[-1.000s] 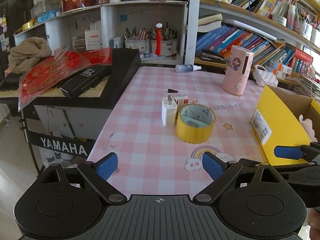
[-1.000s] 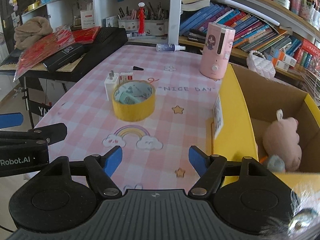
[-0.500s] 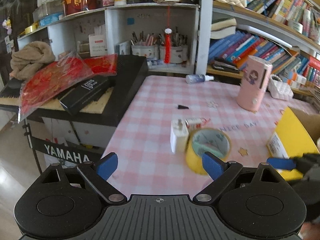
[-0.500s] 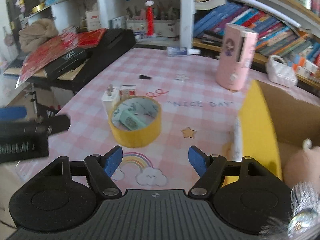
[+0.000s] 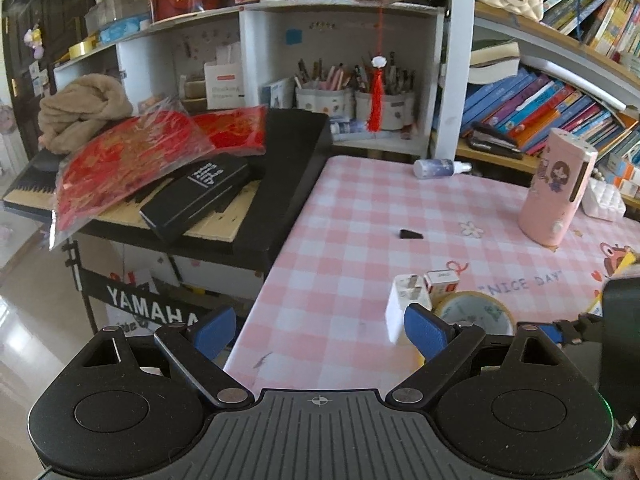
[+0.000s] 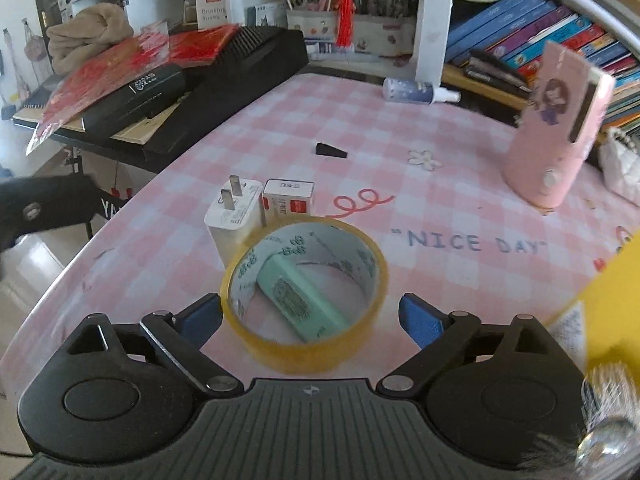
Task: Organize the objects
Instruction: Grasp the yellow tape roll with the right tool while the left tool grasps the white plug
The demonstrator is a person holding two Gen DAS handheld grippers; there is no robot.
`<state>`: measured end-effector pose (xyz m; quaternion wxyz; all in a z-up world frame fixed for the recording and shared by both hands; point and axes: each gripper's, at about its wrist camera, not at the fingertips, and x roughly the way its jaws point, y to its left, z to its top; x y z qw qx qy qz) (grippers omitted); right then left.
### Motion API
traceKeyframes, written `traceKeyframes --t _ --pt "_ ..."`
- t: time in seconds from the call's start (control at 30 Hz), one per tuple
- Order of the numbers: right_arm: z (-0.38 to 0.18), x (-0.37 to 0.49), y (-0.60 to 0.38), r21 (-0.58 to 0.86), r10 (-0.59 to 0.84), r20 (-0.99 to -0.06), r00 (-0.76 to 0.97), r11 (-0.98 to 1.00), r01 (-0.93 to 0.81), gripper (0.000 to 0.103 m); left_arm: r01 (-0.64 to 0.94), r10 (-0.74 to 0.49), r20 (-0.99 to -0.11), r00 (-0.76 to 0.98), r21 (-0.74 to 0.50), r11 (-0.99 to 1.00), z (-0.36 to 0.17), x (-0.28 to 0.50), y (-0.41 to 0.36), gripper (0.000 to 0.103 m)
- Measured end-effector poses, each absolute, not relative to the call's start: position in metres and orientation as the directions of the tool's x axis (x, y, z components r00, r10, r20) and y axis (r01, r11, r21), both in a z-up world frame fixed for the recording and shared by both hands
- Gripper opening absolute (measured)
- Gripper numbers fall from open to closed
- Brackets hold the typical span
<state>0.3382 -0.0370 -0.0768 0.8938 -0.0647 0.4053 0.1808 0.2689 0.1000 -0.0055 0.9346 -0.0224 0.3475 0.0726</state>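
Note:
A yellow tape roll (image 6: 306, 292) lies flat on the pink checked table (image 6: 400, 128) with a mint green block (image 6: 300, 300) inside it. A white plug adapter (image 6: 234, 220) and a small white box (image 6: 289, 201) stand just behind it. My right gripper (image 6: 310, 318) is open, its blue pads either side of the roll's near half. My left gripper (image 5: 316, 330) is open and empty over the table's left edge; the adapter (image 5: 406, 304) and tape roll (image 5: 474, 316) show by its right pad.
A pink dispenser (image 6: 558, 132) stands at the right, a spray bottle (image 6: 416, 91) lies at the back, a small black wedge (image 6: 330, 151) mid-table. A yellow box edge (image 6: 608, 304) is at right. A black keyboard with red packets (image 5: 132, 160) adjoins the table's left.
My right gripper has moved forward and left until its pads flank the tape roll. My left gripper has swung left and back towards the table's edge.

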Motion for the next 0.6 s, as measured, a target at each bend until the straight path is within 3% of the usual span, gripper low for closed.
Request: traceKeyframes --t 0.1,0.27,0.6 --pt "-0.085 0.347 -0.034 0.043 0.283 -0.753 0.594 0.922 -0.385 0.089 -0.149 0.120 -0.657 0.744 0.011 0.989 -0.007 0.270 0.100 0.093" --pt "-0.082 0.345 -0.042 0.056 0.295 -0.741 0.603 0.922 -0.383 0.087 -0.133 0.105 -0.657 0.747 0.007 0.991 -0.008 0.273 0.097 0.093" --pt "-0.017 0.308 -0.090 -0.008 0.195 -0.611 0.767 0.968 -0.252 0.088 -0.102 0.052 -0.658 0.752 -0.038 0.994 -0.018 0.292 0.084 0.091"
